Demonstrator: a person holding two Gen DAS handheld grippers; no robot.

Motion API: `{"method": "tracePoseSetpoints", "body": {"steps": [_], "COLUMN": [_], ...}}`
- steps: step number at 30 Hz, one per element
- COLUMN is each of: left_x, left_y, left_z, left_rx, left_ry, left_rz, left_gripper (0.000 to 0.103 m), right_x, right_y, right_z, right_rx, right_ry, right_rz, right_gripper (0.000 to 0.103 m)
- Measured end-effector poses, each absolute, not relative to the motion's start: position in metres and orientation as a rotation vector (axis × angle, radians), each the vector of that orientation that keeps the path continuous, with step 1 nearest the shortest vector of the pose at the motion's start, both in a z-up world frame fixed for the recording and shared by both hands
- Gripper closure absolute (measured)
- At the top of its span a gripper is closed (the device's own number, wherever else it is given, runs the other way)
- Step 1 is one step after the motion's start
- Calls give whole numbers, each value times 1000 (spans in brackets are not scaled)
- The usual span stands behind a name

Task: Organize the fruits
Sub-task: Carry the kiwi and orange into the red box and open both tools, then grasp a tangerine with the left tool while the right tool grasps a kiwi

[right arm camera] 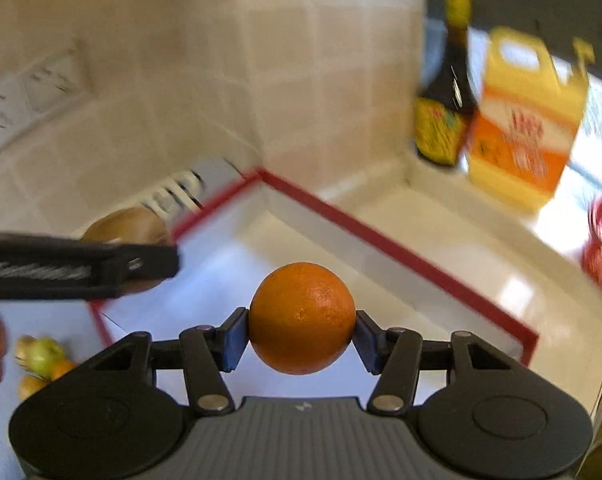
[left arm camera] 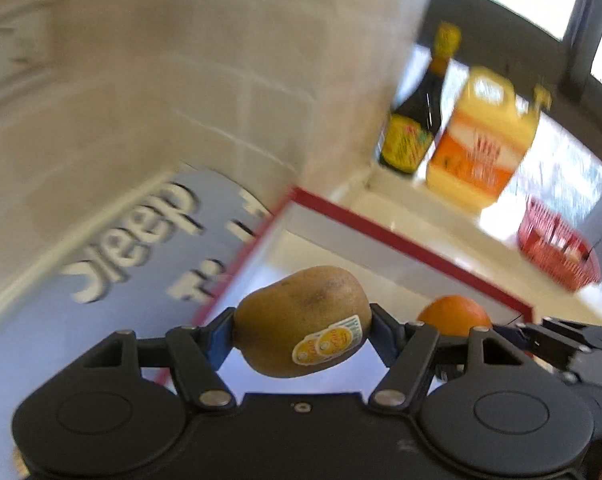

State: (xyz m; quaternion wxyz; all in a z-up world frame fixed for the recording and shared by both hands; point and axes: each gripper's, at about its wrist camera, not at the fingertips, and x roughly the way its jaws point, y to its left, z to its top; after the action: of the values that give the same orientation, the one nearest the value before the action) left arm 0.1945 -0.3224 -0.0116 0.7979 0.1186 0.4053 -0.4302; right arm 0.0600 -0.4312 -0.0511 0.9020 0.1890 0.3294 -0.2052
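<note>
My left gripper (left arm camera: 302,330) is shut on a brown kiwi (left arm camera: 301,316) with a yellow sticker, held in the air above a white tray with a red rim (left arm camera: 405,246). My right gripper (right arm camera: 301,338) is shut on an orange (right arm camera: 302,317), also held above that tray (right arm camera: 401,258). The orange (left arm camera: 455,315) shows at the right in the left wrist view. The left gripper (right arm camera: 81,268) with the kiwi (right arm camera: 127,226) shows at the left in the right wrist view. More fruit (right arm camera: 41,360) lies at the lower left.
A dark sauce bottle (left arm camera: 415,120) and a yellow oil jug (left arm camera: 485,140) stand on the counter behind the tray. A red basket (left arm camera: 557,250) sits at the right. A tiled wall (right arm camera: 221,60) with sockets (right arm camera: 29,96) is at the left. A grey mat with white letters (left arm camera: 141,240) lies beside the tray.
</note>
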Motion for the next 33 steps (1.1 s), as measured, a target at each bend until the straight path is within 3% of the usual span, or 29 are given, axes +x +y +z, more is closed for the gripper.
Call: {"method": "tracePoseSetpoints", "body": {"steps": [8, 16, 19, 23, 33], "left_x": [211, 208, 207, 205, 190], "left_y": [-364, -358, -350, -315, -146], "left_z": [-75, -78, -62, -24, 54], "left_rx": [325, 330, 282, 213, 31], "left_ry": [1012, 1012, 993, 919, 763], "left_rz": [-876, -892, -915, -922, -724], "left_gripper": [21, 21, 21, 20, 17], "right_x": [68, 73, 68, 54, 46], "right_y": [-437, -434, -436, -433, -365], "right_z": [-98, -105, -99, -79, -36], "right_rx": [452, 452, 456, 444, 384], "right_ry": [811, 832, 813, 754, 665], "right_rz": [-418, -428, -446, -475, -305], "right_gripper": [46, 44, 41, 25, 21]}}
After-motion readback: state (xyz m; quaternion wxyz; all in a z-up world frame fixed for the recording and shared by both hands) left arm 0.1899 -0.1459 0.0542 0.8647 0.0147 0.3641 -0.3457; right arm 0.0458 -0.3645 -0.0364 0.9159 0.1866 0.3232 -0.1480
